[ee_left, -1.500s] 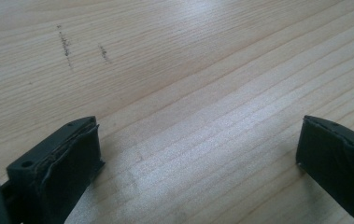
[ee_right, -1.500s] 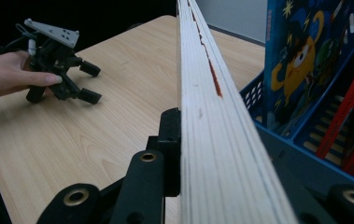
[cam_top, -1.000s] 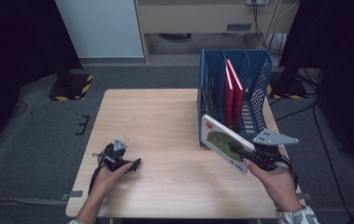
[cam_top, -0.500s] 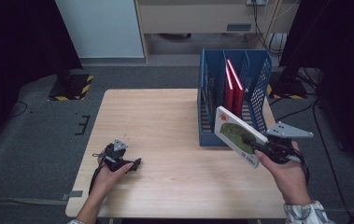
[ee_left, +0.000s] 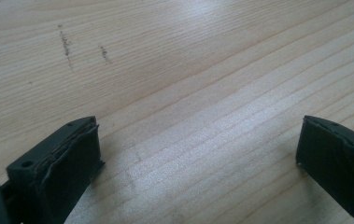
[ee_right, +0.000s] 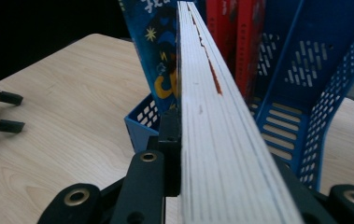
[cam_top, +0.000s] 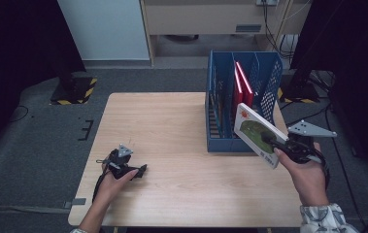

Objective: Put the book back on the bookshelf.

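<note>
— In the blue file rack [cam_top: 264, 73] at the table's [cam_top: 172, 126] far right?
— Two red books [cam_top: 242, 85] upright in a middle slot; a blue-covered book [ee_right: 153, 60] in a slot beside them, seen in the right gripper view.
— And the green-and-white book [cam_top: 255, 135]?
— Clamped tight in the right gripper [cam_top: 277, 145], tilted, lifted off the table just in front of the rack's near right corner; page edges up in the right gripper view.
— Left gripper [cam_top: 140, 171]?
— Resting on the near left tabletop, jaws wide apart, nothing between them but bare wood.
</note>
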`<move>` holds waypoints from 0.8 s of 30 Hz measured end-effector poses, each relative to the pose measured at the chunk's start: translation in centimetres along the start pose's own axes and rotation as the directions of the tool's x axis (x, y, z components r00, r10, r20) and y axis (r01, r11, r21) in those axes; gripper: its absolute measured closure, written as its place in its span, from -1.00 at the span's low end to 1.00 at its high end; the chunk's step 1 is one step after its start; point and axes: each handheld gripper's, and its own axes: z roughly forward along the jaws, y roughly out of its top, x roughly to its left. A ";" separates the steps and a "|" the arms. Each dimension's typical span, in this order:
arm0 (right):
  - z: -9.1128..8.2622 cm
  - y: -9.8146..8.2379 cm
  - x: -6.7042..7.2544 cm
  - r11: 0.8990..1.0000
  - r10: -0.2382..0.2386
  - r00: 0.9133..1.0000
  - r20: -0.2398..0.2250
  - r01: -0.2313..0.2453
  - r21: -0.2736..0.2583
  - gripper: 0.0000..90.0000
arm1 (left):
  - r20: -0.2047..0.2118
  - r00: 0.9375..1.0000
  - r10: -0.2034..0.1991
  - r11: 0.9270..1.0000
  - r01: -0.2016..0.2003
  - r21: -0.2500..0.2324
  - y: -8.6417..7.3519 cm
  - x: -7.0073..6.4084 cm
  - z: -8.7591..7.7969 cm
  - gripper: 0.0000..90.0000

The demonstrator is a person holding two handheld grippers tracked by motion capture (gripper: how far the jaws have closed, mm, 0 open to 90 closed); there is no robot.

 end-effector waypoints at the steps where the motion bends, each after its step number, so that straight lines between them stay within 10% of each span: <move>1: 0.0 0.0 -0.2 1.000 0.001 1.000 0.004 -0.001 0.002 0.68 | 0.000 1.000 -0.001 1.000 0.001 0.000 0.0 0.0 0.0 -1.00; 24: -1.5 0.6 -2.3 1.000 0.025 0.996 0.083 -0.024 -0.006 0.68 | -0.003 1.000 -0.003 1.000 0.003 0.000 0.1 -0.1 0.1 -1.00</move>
